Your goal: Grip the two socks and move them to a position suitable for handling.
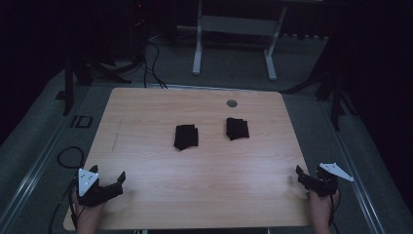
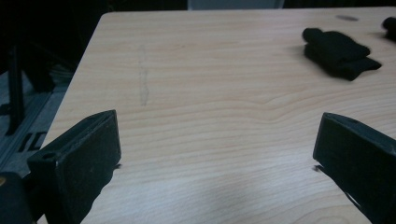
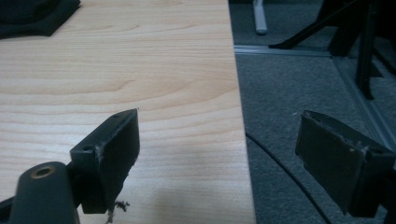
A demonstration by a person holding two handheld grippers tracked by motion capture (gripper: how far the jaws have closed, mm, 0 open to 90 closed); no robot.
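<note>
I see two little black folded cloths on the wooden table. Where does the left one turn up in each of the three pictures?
High view: the left black cloth lies near the table's middle, left of the other black cloth.
Left gripper view: it lies at upper right, far beyond the open jaws.
Right gripper view: a dark cloth sits at the top left corner; which of the two it is cannot be told.
Shared landmark: the light wooden table.

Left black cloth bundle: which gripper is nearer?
Left. The left gripper sits at the table's near-left corner, diagonally below the left black cloth bundle. The right gripper is at the near-right edge, farther off.
</note>
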